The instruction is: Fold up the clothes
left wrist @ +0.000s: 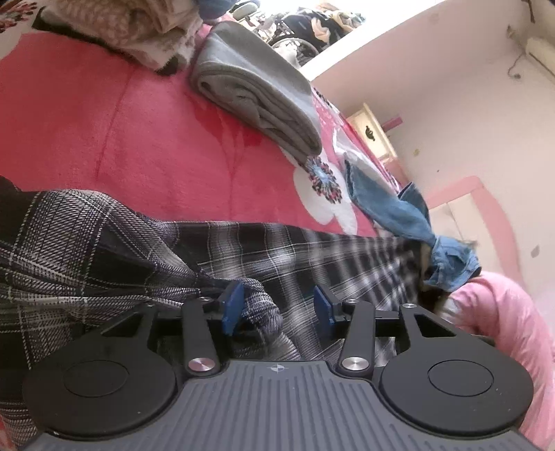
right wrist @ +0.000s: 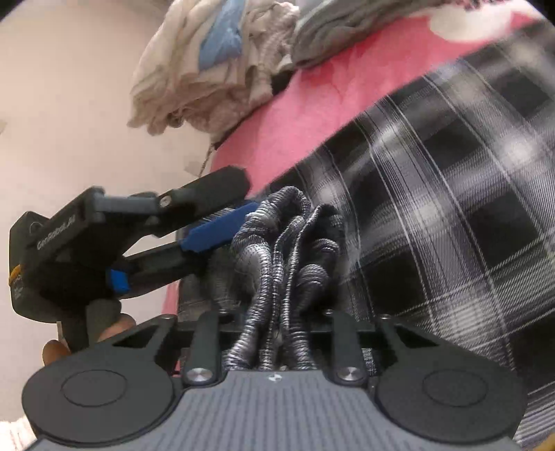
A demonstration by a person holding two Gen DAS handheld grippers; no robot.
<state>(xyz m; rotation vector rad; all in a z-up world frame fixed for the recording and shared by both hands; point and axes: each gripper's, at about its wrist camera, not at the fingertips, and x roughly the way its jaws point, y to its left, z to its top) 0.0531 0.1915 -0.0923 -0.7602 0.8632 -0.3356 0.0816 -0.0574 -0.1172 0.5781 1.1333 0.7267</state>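
Cloth [right wrist: 284,243] — plaid, bunched — over right claw [right wrist: 277,308], pads hidden, grip unreadable; left claw [left wrist: 274,305] open

You have a red bed cover [left wrist: 104,132] carrying a plaid garment [left wrist: 86,243], a folded grey cloth [left wrist: 256,86], denim [left wrist: 392,204] and a cream pile [left wrist: 131,27].
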